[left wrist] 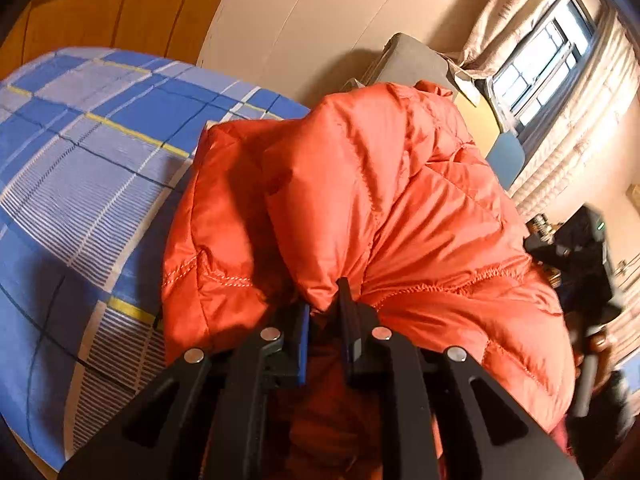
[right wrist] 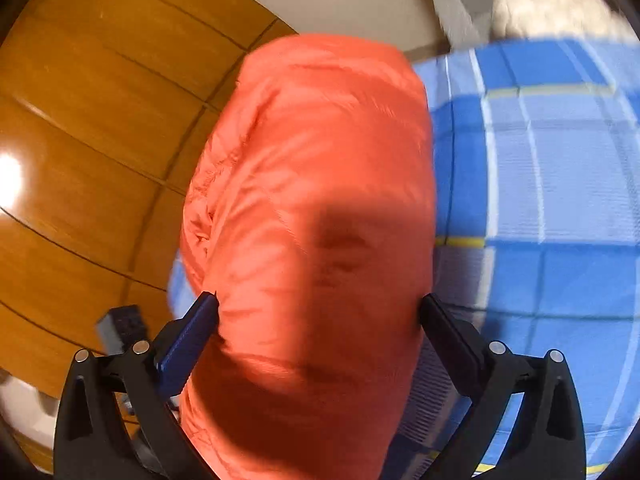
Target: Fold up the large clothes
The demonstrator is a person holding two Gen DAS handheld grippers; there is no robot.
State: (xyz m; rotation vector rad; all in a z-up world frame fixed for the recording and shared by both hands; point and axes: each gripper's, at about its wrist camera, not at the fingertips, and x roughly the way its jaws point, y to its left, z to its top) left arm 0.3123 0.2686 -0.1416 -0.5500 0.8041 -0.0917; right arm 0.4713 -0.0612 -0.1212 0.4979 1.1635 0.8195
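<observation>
Two grippers: left gripper (left wrist: 324, 304) jaws pinch orange jacket (left wrist: 392, 208); right gripper (right wrist: 318, 312) jaws wide.

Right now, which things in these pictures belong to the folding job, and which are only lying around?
Part of the job:
- orange puffer jacket
- left gripper, shut on a pinch of the jacket
- right gripper, jaws wide apart on either side of the jacket
- blue plaid bedsheet, the surface underneath

Only lying around:
- window and curtain
- wooden floor
</observation>
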